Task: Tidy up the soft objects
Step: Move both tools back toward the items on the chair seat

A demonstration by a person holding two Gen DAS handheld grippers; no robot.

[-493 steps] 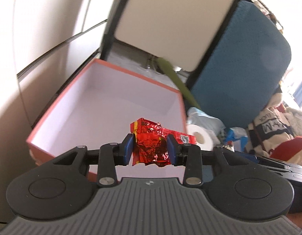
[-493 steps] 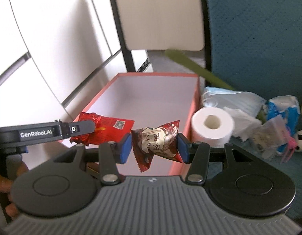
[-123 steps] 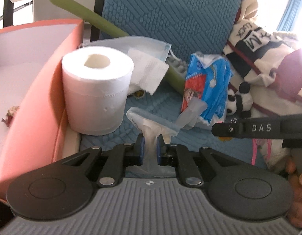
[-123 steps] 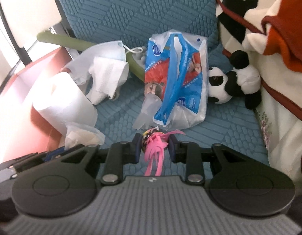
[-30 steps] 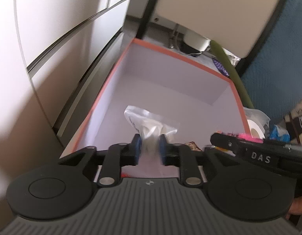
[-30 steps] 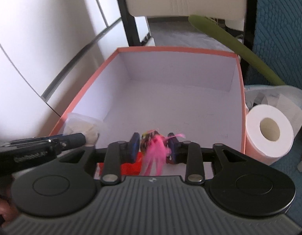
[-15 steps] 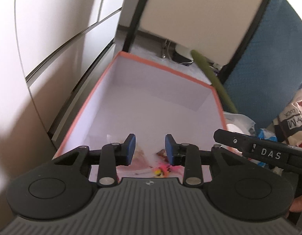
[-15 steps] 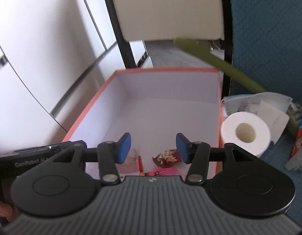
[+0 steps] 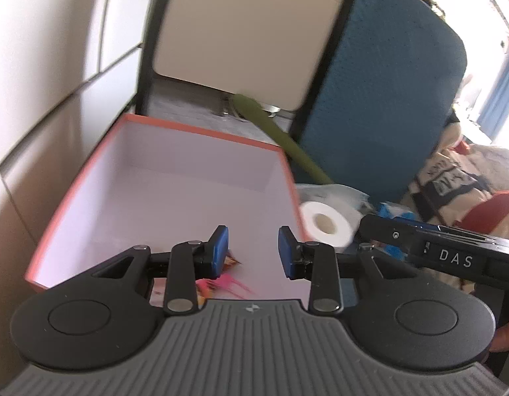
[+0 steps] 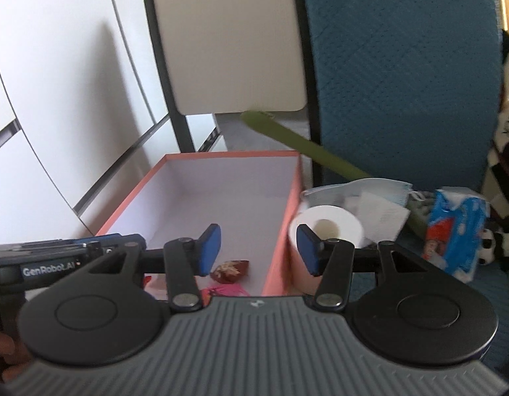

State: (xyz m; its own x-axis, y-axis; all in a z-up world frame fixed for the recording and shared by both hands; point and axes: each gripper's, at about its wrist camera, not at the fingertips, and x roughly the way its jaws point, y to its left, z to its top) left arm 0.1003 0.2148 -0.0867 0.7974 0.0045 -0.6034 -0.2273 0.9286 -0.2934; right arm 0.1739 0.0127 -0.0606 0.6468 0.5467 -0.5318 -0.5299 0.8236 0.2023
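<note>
Over the box (image 9: 73, 204), I hold both grippers, left (image 9: 253, 250) and right (image 10: 259, 249), jaws spread and empty. Pink toy (image 9: 226, 285) and snack (image 10: 229, 269) lie inside at 6 o'clock; roll (image 10: 327, 231) sits at 3 o'clock outside.

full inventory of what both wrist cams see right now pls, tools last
box: 1, orange rim, white inside, left of the seat
pink tassel item: 1, pink, in the box at the near end
snack packet: 1, dark red, in the box near the right wall
toilet roll: 1, white, upright just outside the box's right wall
face mask: 1, pale blue, behind the roll
tissue pack: 1, blue and red, on the seat right of the roll
panda plush: 1, black and white, right edge
green stick: 1, olive, slanting behind the box
left tool: open, empty, over the box
right tool: open, empty, over the box's right wall
</note>
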